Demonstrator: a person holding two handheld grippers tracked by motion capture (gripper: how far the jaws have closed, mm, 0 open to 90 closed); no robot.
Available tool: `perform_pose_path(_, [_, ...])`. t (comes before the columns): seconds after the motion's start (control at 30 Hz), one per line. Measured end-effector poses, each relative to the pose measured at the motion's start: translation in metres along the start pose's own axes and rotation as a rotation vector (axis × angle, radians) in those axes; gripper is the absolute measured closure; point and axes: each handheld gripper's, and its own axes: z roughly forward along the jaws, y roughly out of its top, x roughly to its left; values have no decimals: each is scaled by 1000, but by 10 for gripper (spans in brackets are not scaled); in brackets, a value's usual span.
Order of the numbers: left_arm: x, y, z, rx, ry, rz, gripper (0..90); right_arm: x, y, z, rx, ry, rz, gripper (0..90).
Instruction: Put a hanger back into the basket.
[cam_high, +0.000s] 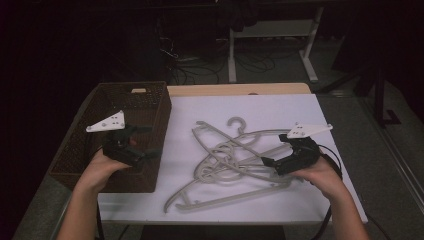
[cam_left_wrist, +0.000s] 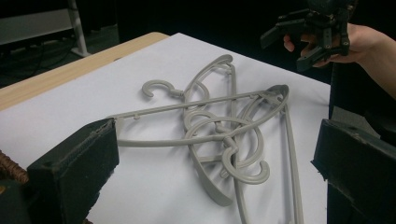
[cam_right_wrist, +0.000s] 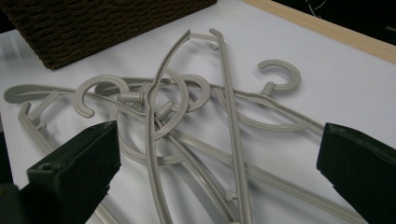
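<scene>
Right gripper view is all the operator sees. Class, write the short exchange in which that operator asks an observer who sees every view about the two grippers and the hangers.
Operator: Where is the other gripper?
Observer: The left gripper is held over the right side of the brown woven basket, left of the pile.
Operator: Is it open?
Observer: Yes, its own view shows its jaws wide apart, facing the hangers.
Operator: Am I touching the pile?
Observer: It seems not. From the left gripper view, the right gripper is in the air beyond the hangers, open.
</scene>
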Motion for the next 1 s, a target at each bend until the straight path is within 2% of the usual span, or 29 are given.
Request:
perform_pose_path(0.37, [-5,5,13,5,-19,-13,0,-1,0,1,7,3,-4,0])
perform_pose_path(0.67, [-16,17,33,-2,-19,-43,0,-4,0,6,11,12,-6,0])
perform_pose_path(0.8, [-22,20,44,1,-19,-44,0,-5,0,7,11,13,4,0])
perform_pose_path(0.9, [-26,24,55,-3,-20,-50,0,-3,0,11,26,12,-8,0])
perform_pose_path(1.0, [-27,25,59,1,-18,-52,0,-3,-1,12,26,13,-11,0])
